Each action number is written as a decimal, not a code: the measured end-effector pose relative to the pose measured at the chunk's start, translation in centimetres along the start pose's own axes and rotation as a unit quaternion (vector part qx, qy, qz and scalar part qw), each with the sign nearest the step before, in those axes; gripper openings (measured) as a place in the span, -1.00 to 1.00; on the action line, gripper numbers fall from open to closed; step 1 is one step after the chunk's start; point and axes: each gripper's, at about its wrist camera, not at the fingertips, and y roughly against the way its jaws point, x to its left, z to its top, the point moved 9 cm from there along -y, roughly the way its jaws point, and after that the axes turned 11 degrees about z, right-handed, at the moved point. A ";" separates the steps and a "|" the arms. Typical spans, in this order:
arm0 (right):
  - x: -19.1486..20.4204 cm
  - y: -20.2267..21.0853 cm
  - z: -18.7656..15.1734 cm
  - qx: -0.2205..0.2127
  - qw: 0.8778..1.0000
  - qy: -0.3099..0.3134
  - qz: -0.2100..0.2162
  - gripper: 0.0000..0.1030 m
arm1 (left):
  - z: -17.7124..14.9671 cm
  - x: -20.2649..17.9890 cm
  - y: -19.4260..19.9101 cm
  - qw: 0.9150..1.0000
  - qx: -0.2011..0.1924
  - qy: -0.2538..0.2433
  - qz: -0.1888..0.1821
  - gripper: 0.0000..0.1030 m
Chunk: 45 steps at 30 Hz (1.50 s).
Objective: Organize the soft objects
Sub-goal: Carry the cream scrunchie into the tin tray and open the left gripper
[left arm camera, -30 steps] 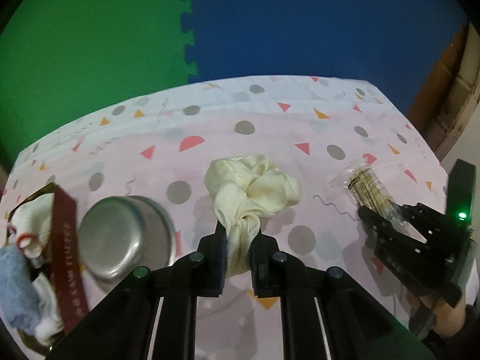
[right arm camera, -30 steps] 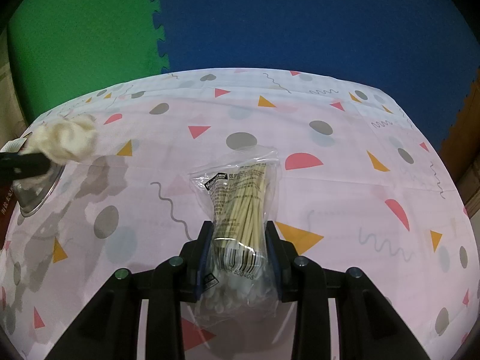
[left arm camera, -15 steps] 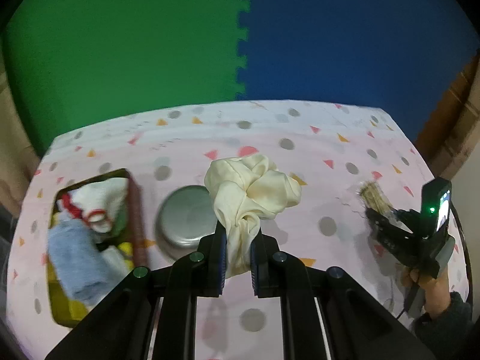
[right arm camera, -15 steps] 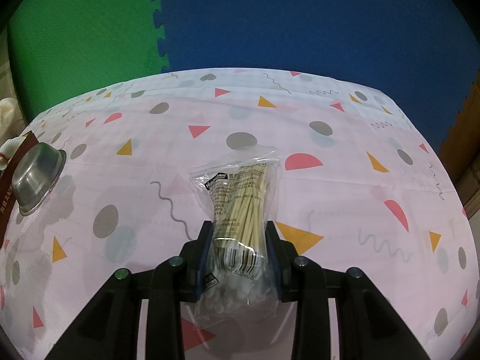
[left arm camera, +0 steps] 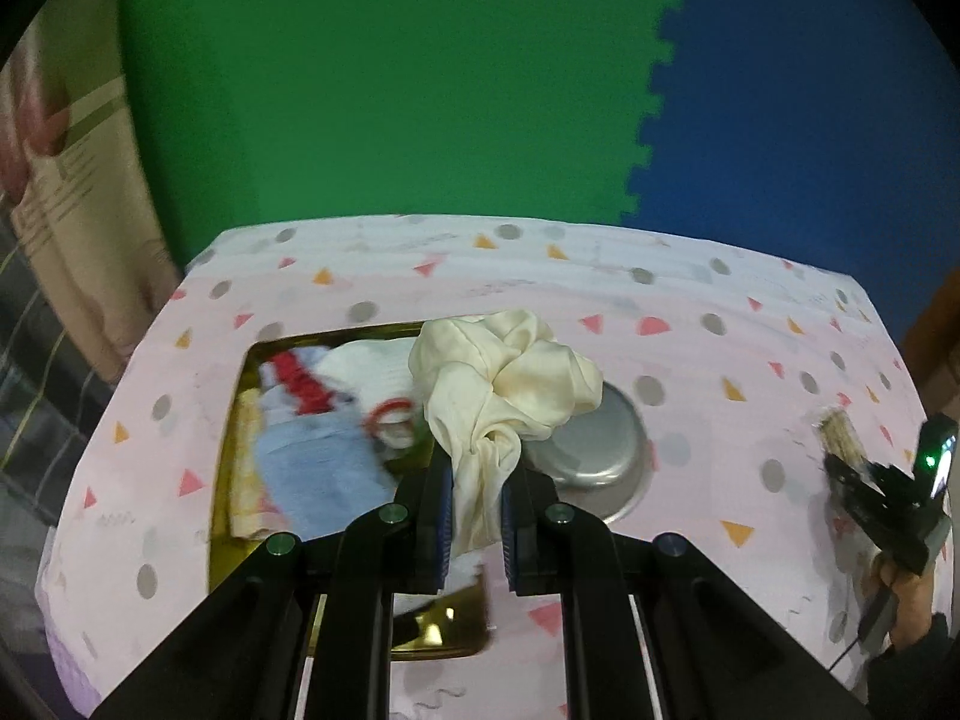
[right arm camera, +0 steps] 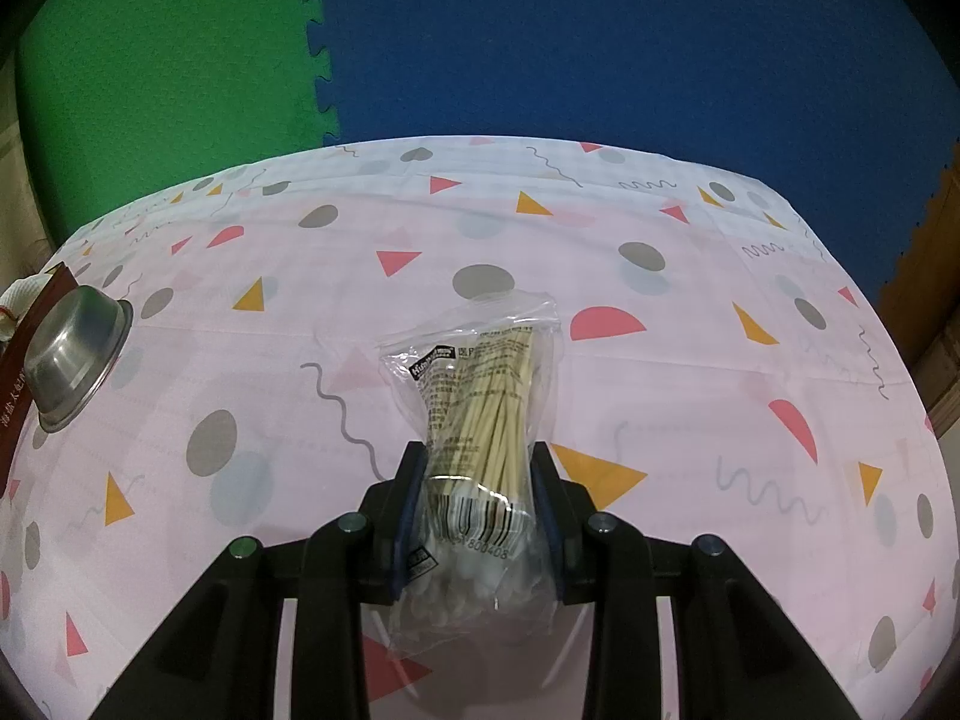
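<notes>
My left gripper (left arm camera: 474, 480) is shut on a cream satin scrunchie (left arm camera: 504, 372), which hangs in the air over the right side of a gold-lined box (left arm camera: 231, 420). The box holds a light blue cloth (left arm camera: 318, 468), white cloth and a red-and-white piece. In the right wrist view my right gripper (right arm camera: 480, 480) is shut on a clear bag of cotton swabs (right arm camera: 480, 384) that rests on the pink patterned tablecloth (right arm camera: 660, 372). The left wrist view shows that right gripper (left arm camera: 840, 468) at the far right, held by a hand.
An upturned steel bowl (left arm camera: 600, 456) sits just right of the box; it also shows at the left edge of the right wrist view as the steel bowl (right arm camera: 72, 354). Green and blue foam mats (left arm camera: 420, 90) form the backdrop. A cardboard box (left arm camera: 66, 180) stands left of the table.
My left gripper has carried the scrunchie up and to the left, from beside the bowl to over the box. The right gripper and its bag have stayed still.
</notes>
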 end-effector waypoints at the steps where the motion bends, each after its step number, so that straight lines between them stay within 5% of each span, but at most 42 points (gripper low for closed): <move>1: 0.0 0.0 0.0 0.000 1.000 0.000 0.000 -0.33 | 0.0 0.7 -0.2 1.000 0.002 0.006 0.003 -0.78; 25: 0.0 0.0 0.0 0.000 1.000 0.001 -0.003 -0.33 | -2.8 13.0 -5.8 0.987 0.051 0.117 0.100 -0.77; 45: 0.1 0.2 0.0 0.001 1.000 0.005 -0.008 -0.33 | -4.9 12.2 -10.3 0.987 0.088 0.074 0.116 -0.61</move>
